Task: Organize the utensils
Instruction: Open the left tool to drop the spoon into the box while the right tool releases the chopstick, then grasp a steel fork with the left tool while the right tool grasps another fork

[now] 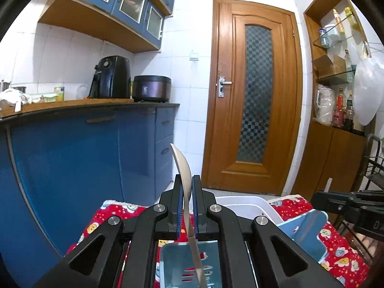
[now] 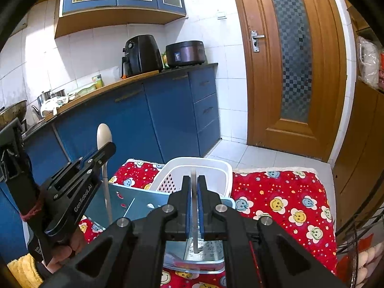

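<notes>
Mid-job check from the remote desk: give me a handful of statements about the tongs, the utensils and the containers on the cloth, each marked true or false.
1. The left tongs hold a white spoon with its bowl pointing up. True.
2. The right tongs are empty. False: a thin flat metal utensil stands between their pads.
3. A white perforated basket sits on the red patterned cloth. True.
4. The wooden door stands wide open. False: it is closed.
5. A blue slotted tray lies below the left tongs. True.
6. The black air fryer sits on the floor. False: it stands on the counter beside a dark cooker.
</notes>
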Demonstrator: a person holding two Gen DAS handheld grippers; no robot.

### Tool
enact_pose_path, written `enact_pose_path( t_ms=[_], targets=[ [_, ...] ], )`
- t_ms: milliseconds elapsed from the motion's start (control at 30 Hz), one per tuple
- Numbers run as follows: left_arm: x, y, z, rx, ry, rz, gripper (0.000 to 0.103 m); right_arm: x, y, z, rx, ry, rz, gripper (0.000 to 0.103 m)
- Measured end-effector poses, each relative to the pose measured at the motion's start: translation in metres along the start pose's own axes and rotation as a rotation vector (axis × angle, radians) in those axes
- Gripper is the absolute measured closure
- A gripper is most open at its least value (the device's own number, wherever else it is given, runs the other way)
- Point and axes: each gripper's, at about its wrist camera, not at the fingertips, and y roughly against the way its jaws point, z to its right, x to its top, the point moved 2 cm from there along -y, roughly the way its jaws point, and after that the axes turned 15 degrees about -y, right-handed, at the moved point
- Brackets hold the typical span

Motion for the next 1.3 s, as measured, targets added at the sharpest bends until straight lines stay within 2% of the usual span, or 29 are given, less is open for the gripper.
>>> enact_pose_path(
  t_ms=[67,167,200,333,600,867,1133,1300],
  targets=[
    [0.001,0.002,0.0,-0.011,-0.001,-0.006,0.085,0.002,0.002,-0.001,0.012,-0.009,0.002,0.082],
    [0.003,0.007,0.0,-0.018,-0.002,-0.002,0.063,0.004,0.009,-0.004,0.024,-0.011,0.015,0.074],
    [0.004,0.01,-0.001,-0.019,-0.001,0.005,0.058,0.004,0.01,-0.005,0.026,-0.011,0.02,0.074],
    [0.01,0.022,-0.001,-0.023,-0.011,0.007,0.058,0.007,0.026,-0.009,0.045,-0.018,0.052,0.067],
    [0.019,0.054,-0.006,-0.061,-0.016,-0.027,0.058,0.005,0.061,-0.017,0.062,-0.026,0.074,0.067],
    [0.009,0.088,-0.012,-0.12,0.025,-0.099,0.058,-0.028,0.081,-0.006,0.04,-0.06,0.01,0.067],
    [-0.014,0.113,0.001,-0.147,-0.022,-0.175,0.058,-0.066,0.088,0.013,-0.006,-0.088,-0.069,0.067],
    [-0.033,0.118,0.006,-0.185,-0.012,-0.241,0.058,-0.09,0.087,0.03,-0.046,-0.119,-0.135,0.067]
  ],
)
